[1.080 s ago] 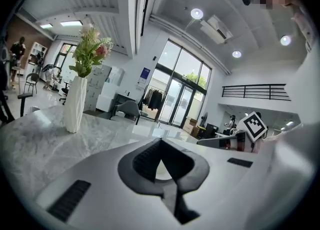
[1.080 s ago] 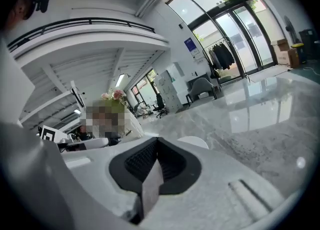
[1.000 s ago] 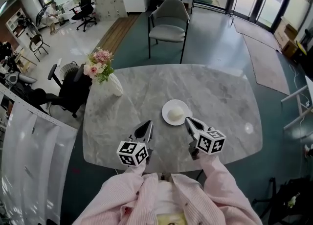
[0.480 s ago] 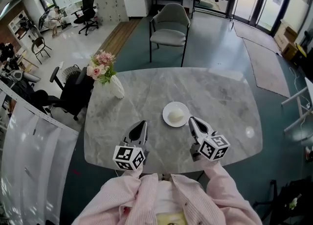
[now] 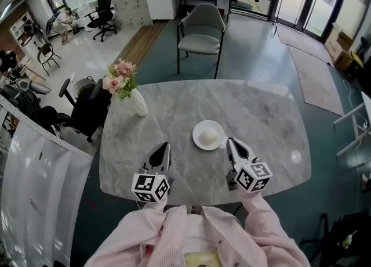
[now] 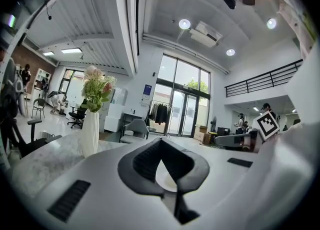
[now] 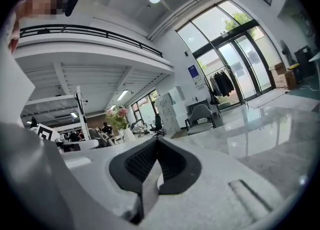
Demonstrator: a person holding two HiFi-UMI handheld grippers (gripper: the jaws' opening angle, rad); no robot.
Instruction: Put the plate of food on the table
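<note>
Plate of food (image 5: 208, 134) flat on table (image 5: 264, 112)

Marble table (image 5: 261, 118); plate (image 5: 218, 127) and vase (image 5: 138, 104) on it.

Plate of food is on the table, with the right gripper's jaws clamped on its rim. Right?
No. The plate is on the table, but the right gripper is shut on nothing, clear of the plate's rim; the head view shows it.
</note>
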